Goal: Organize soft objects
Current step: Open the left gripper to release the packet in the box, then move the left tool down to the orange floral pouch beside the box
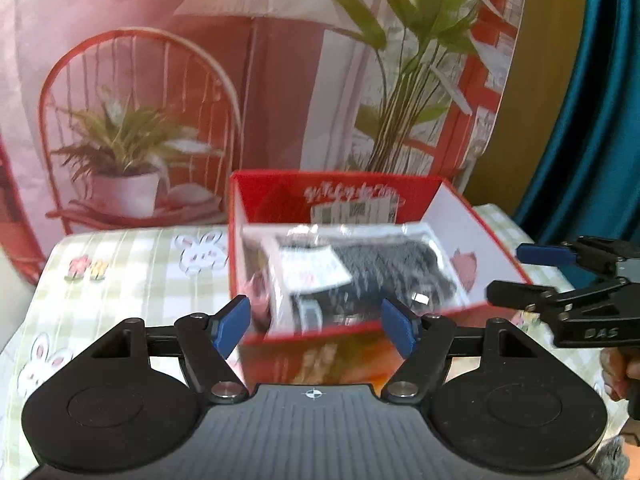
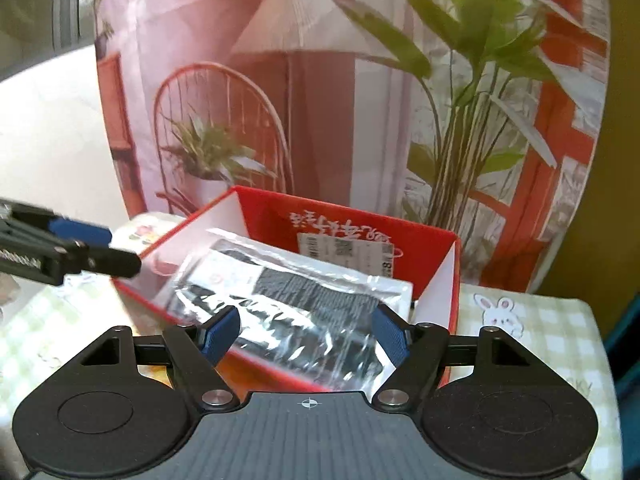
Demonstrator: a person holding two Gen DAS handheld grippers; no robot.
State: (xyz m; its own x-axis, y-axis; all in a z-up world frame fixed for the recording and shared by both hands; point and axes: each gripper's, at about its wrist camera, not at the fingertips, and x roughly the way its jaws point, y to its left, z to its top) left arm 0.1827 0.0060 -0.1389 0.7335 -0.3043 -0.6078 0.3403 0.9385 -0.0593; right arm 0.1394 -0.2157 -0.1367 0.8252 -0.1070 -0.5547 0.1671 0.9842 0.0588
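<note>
A red cardboard box (image 1: 460,208) with white inner walls stands open on the table. A clear plastic bag of dark grey knitwear with a white label (image 1: 360,272) lies in it, one end over the near rim. My left gripper (image 1: 316,328) is open and empty just in front of the box. My right gripper (image 2: 306,334) is open, with the bag (image 2: 304,304) lying between and beyond its blue pads (image 2: 390,336), not clamped. Each gripper shows in the other's view: the right one (image 1: 520,276) at the box's right, the left one (image 2: 100,246) at the box's left.
The table wears a green-checked cloth with rabbit prints (image 1: 132,280), which also shows in the right wrist view (image 2: 532,332). A printed backdrop of a red chair, lamp and plants (image 1: 200,100) hangs close behind the box. A teal curtain (image 1: 600,120) hangs at the right.
</note>
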